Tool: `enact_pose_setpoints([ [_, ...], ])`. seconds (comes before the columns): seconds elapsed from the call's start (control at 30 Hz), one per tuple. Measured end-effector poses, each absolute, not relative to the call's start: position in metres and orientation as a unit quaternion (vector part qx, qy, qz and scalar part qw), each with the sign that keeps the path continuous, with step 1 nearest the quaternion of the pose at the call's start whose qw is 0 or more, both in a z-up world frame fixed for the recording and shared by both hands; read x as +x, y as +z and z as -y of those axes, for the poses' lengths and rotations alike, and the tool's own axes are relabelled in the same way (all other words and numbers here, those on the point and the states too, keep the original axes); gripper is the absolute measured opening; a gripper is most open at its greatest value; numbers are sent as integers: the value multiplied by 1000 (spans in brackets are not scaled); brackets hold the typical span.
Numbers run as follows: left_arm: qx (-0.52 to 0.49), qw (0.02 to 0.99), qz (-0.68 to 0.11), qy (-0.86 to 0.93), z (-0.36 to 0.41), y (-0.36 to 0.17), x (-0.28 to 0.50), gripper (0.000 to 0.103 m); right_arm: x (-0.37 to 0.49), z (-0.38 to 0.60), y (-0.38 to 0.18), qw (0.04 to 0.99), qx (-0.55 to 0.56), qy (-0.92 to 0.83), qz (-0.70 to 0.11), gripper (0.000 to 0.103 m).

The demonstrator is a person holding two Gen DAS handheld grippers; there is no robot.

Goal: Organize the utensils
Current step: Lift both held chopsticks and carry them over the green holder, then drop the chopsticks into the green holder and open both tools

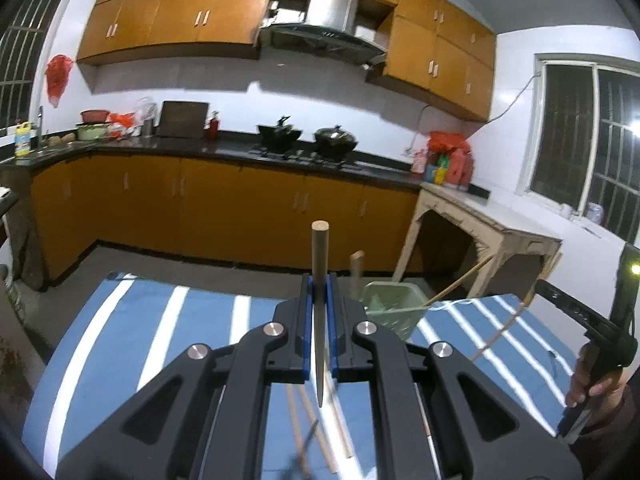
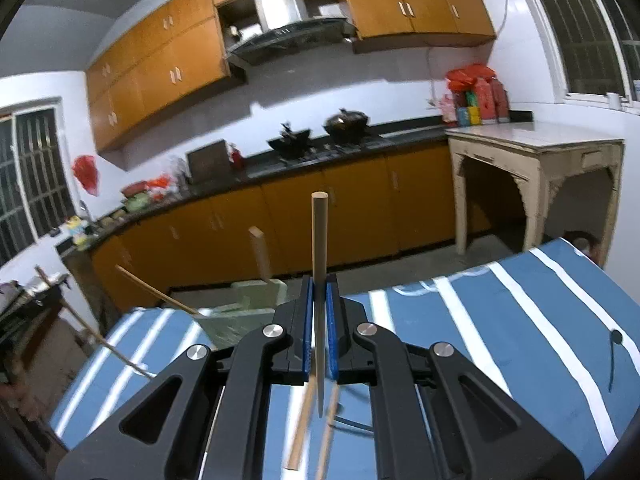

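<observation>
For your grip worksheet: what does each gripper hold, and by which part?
Left gripper clamps a tapered wooden chopstick around mid-length, thick end up. Right gripper clamps another wooden chopstick likewise.

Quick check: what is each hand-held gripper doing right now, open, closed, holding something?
Left hand-held gripper: closed on a chopstick, held upright.
Right hand-held gripper: closed on a second chopstick, also upright.

You worked under dim, cool indoor light, with fisheye bending and black vignetting at the edges, glare on the window, and motion-blurred foreground sticks.
</observation>
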State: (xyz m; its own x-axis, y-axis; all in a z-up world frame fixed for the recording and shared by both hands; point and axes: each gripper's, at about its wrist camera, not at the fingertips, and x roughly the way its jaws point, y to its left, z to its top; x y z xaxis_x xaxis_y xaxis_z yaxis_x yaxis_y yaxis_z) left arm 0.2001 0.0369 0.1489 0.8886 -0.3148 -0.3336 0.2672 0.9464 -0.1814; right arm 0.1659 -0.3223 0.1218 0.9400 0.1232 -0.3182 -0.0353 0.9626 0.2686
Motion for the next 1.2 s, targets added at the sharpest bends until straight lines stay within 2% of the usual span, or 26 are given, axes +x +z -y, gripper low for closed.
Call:
enact_pose_setpoints([
  [0.37, -65, 978, -102, -171, 14, 196, 204, 8, 171, 298, 170, 984, 132, 82, -83, 7],
  [0.73, -92, 985, -50, -134, 35, 209, 236, 8, 200, 284, 170, 990, 123, 61, -26, 7],
  [1.0, -99, 988, -45, -114, 43, 190, 267, 8, 230, 278, 147, 989, 129, 52, -53, 7],
  [1.2, -102, 985, -75, -114, 45, 171, 288, 8, 241, 273, 131, 987, 126, 49, -82, 7],
])
